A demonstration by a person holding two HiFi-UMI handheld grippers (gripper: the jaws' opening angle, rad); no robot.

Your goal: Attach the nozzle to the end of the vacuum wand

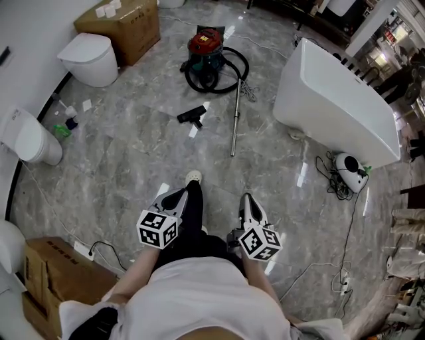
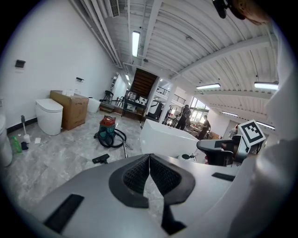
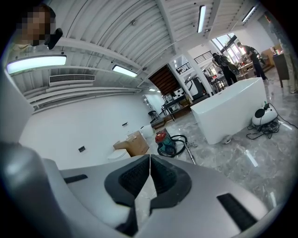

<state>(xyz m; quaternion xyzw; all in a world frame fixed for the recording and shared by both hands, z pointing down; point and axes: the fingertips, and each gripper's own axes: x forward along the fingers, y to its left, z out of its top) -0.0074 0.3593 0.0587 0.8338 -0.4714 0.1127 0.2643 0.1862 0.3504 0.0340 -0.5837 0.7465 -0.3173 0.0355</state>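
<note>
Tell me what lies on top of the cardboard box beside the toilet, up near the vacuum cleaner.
A few small white items lie on the cardboard box; they are too small to identify. The box's top covers whatever is inside.

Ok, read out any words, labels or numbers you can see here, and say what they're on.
Nothing legible.
On the near cardboard box: red print, too blurred to read.
On the far cardboard box by the toilet: white labels, too small.
On the left gripper and right gripper cubes: square marker patterns, no letters.
</note>
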